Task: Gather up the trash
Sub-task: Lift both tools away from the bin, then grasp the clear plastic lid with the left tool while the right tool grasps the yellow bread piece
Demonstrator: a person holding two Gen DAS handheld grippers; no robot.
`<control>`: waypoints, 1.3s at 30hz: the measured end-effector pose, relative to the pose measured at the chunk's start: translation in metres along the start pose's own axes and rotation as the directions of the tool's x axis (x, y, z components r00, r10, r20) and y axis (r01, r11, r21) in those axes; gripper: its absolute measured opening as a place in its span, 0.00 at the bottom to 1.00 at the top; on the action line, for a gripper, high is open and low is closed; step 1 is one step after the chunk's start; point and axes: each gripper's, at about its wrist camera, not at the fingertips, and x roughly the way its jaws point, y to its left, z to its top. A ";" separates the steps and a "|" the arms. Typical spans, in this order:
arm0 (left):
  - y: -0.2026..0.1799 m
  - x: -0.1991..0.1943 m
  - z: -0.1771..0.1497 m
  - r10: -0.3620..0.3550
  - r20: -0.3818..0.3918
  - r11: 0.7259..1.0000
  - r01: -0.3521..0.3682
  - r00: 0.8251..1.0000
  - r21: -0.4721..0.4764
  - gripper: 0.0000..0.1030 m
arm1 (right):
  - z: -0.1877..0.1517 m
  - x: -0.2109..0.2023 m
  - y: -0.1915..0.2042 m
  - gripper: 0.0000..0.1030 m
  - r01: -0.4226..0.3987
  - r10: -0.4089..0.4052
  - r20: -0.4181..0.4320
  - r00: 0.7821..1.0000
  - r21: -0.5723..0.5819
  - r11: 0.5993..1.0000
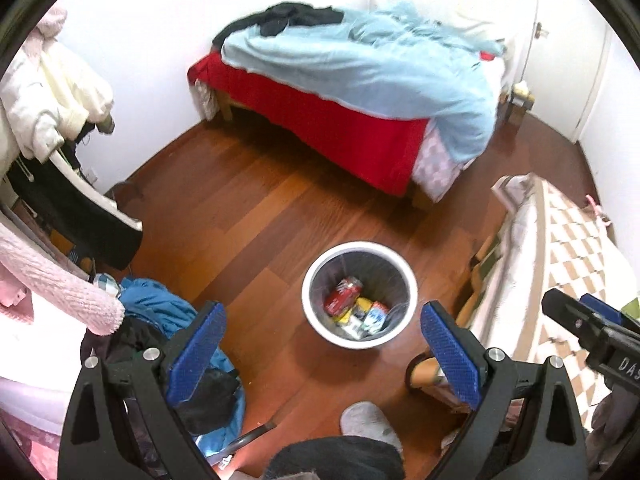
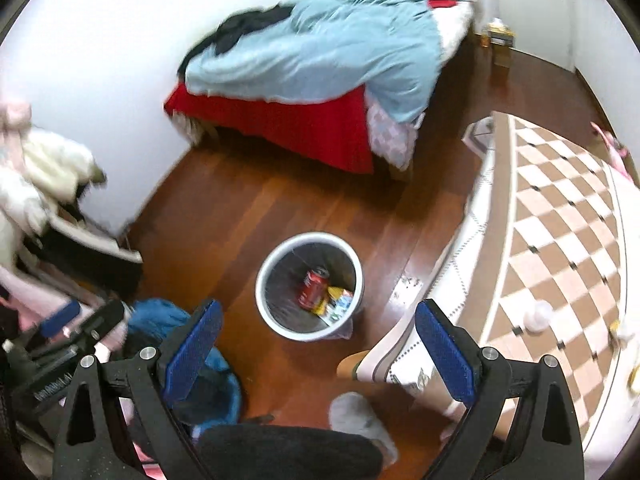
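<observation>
Slipper [image 1: 370, 422] half cut off, bin [image 1: 320, 276] wrappers blurred, unreadable

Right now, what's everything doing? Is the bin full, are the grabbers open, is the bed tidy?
Trash bin: upright on the floor, partly filled.
Red soda can: lying inside the bin.
Left gripper: open, empty.
Right gripper: open, empty.
Bed: unmade, blue blanket rumpled.
Grey slipper: on the floor.
</observation>
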 end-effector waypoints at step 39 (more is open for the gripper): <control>-0.417 0.140 -0.108 -0.149 -0.289 0.865 0.266 0.946 0.426 0.35 | -0.198 -0.090 -0.523 0.43 0.282 -0.328 -0.120 0.937 0.814 0.508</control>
